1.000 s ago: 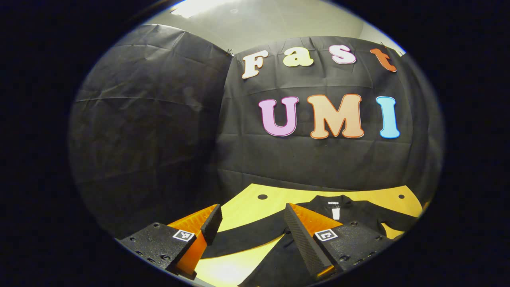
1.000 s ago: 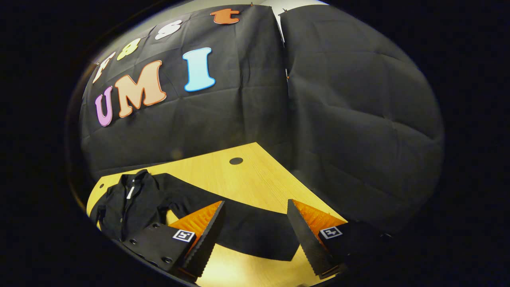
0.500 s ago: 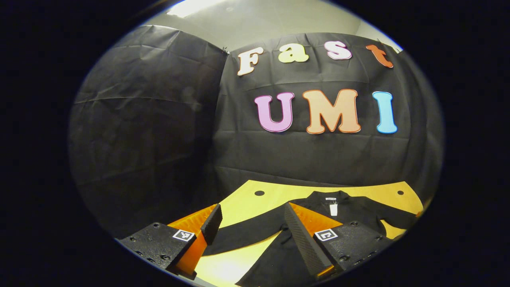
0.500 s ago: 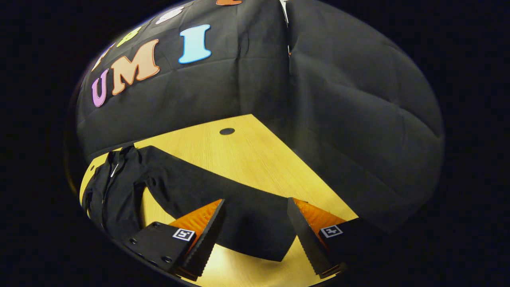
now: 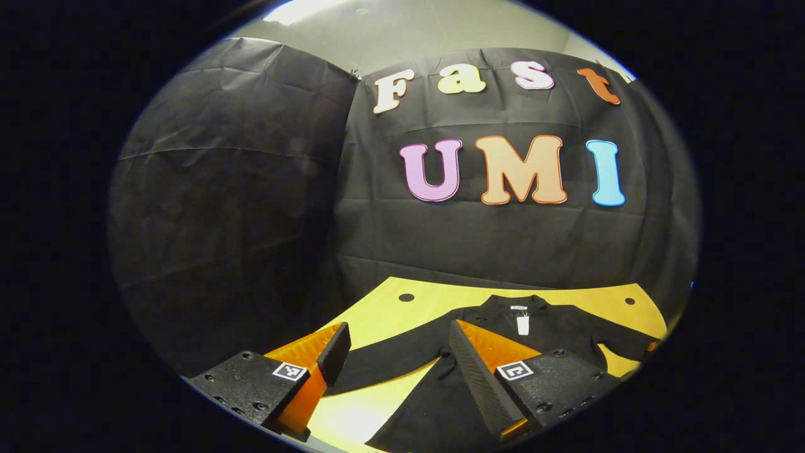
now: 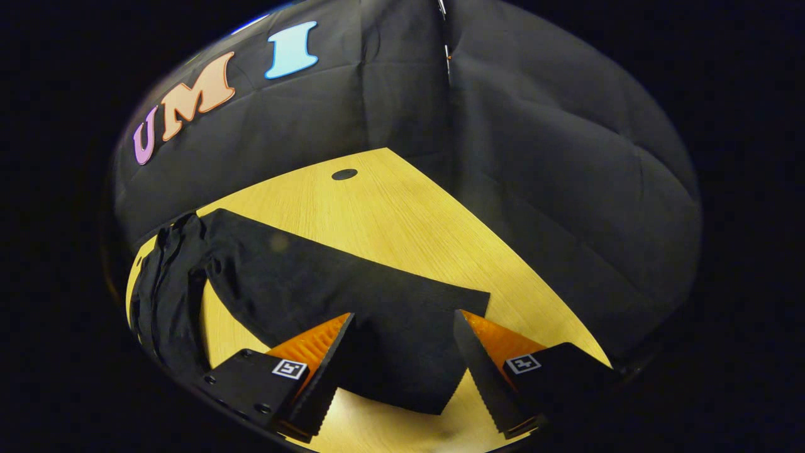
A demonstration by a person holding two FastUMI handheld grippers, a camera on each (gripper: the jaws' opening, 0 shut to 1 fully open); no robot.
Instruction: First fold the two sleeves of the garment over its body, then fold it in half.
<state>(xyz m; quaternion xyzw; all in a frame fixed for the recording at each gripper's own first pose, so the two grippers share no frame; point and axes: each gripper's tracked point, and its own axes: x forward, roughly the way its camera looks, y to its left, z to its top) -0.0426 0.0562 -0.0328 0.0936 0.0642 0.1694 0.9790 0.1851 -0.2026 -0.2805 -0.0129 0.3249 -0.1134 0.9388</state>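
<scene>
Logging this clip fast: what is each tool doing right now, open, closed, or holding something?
Left tool: open, holding nothing, above the garment.
Right tool: open, holding nothing, its fingers either side of the sleeve end.

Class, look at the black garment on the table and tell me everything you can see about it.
The black garment is a dark, matte, soft-looking cloth top, lying flat and unfolded on the yellow wooden table. Its collar, with a small white tag, points toward the back wall. Both long sleeves are spread outward; one sleeve reaches between the open fingers of the right tool. Neither tool grips it.
</scene>
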